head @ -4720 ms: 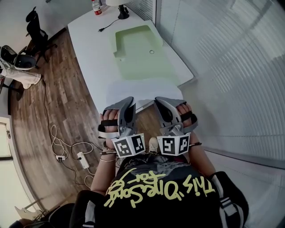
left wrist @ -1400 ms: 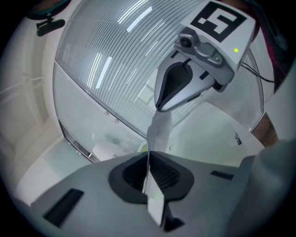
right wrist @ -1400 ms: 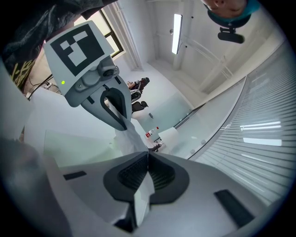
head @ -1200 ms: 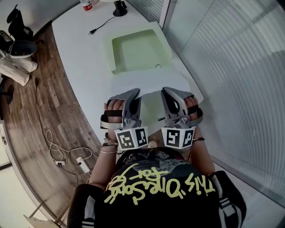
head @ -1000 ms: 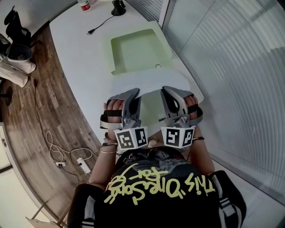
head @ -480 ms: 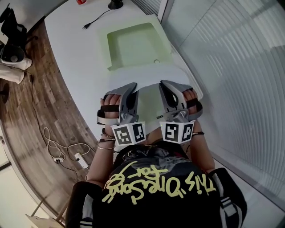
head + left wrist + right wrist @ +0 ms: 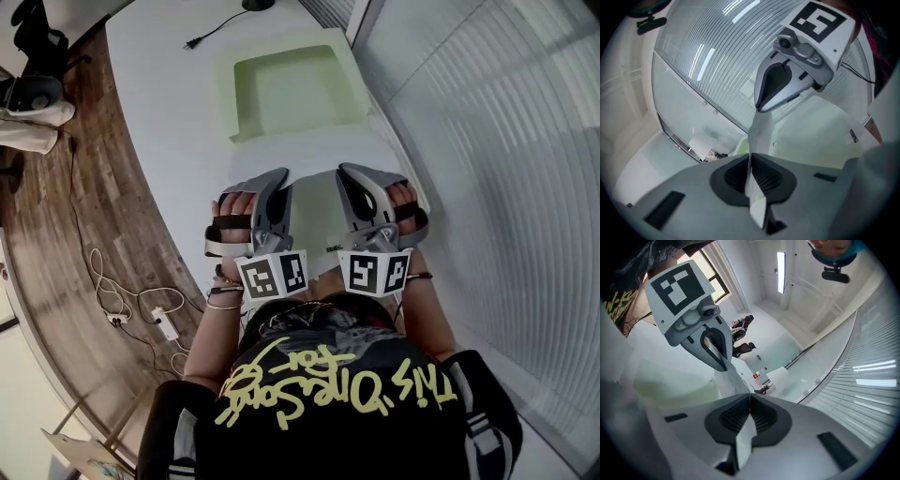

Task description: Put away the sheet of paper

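The left claw (image 7: 277,183) and right claw (image 7: 349,178) each pinch an edge of the sheet of paper (image 7: 317,211), stretching it flat between them, apparently ready for the pale green tray (image 7: 246,94) just ahead.

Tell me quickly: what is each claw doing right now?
Left claw: closed, holding the sheet of paper.
Right claw: closed, holding the sheet of paper too.

A curved white table (image 7: 159,122) stands on wood-plank floor (image 7: 80,234). A ribbed glass wall (image 7: 497,141) runs along its right. A power strip (image 7: 166,326) lies on the floor.
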Tool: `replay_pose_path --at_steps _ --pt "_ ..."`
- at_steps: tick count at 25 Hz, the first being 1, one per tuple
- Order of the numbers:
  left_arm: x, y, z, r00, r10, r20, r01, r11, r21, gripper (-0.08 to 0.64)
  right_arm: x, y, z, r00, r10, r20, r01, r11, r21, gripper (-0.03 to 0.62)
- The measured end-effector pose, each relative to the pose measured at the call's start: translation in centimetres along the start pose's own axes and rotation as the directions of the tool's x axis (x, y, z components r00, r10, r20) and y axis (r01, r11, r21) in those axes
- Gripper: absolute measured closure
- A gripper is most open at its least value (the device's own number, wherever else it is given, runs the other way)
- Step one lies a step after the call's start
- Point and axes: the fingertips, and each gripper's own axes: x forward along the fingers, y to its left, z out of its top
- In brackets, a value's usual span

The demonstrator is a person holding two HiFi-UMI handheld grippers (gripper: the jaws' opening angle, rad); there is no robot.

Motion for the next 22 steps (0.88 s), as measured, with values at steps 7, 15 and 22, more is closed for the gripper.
replay_pose_path --at_steps 7,15,22 --pt "0.13 -0.08 -0.25 1.000 -0.009 -0.020 0.009 1.000 -0.015 0.551 0.23 0.21 -0.14 1.000 0.025 -0.009 -0.025 1.000 0.002 0.584" --pt "0.40 -0.35 -0.47 0.999 -0.013 -0.034 0.012 0.999 -0.034 0.551 0.61 0.07 -0.46 0.999 0.032 -0.011 -0.032 0.999 0.004 0.584" --pt "0.28 -0.11 -0.58 0.999 -0.020 -0.042 0.018 0.999 -0.049 0.551 0.72 0.12 -0.41 0.999 0.048 -0.021 -0.048 0.999 0.005 0.584"
